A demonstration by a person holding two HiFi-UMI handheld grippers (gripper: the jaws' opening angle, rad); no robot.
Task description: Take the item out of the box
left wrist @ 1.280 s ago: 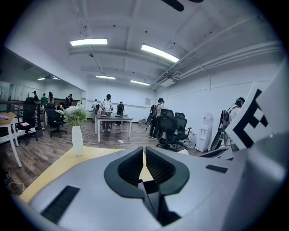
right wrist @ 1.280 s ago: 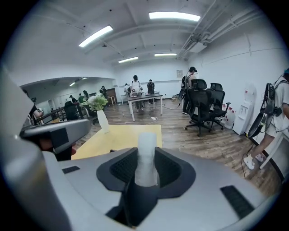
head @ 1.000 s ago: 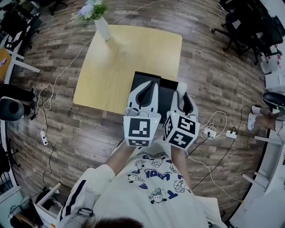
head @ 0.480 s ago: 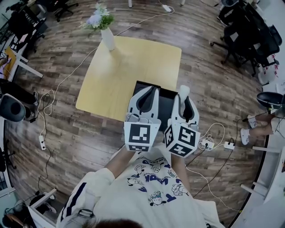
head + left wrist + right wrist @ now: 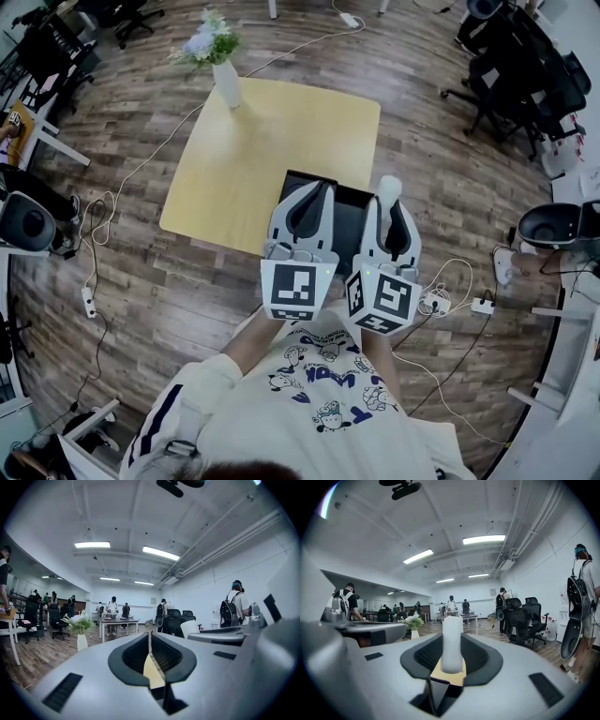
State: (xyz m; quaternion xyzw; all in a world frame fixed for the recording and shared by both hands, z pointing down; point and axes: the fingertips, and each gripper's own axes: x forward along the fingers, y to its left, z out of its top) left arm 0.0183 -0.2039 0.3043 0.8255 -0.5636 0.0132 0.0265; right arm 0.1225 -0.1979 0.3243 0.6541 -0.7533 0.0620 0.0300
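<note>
A black box (image 5: 349, 208) lies at the near edge of the yellow table (image 5: 272, 131). Both grippers hover over it, side by side. My right gripper (image 5: 388, 194) is shut on a white cylindrical item (image 5: 386, 185); in the right gripper view the item (image 5: 452, 641) stands upright between the pads, clear of the box. My left gripper (image 5: 318, 190) is over the box's left part. In the left gripper view its jaws (image 5: 149, 637) meet in a thin slit with nothing between them. The grippers hide most of the box's inside.
A white vase of flowers (image 5: 223, 75) stands at the table's far left corner. Cables and power strips (image 5: 441, 278) lie on the wood floor. Black office chairs (image 5: 525, 66) stand at the right. People stand around desks (image 5: 115, 618) in the background.
The head view shifted a little. Both grippers stay almost where they were over the box, and the right one still holds the white item.
</note>
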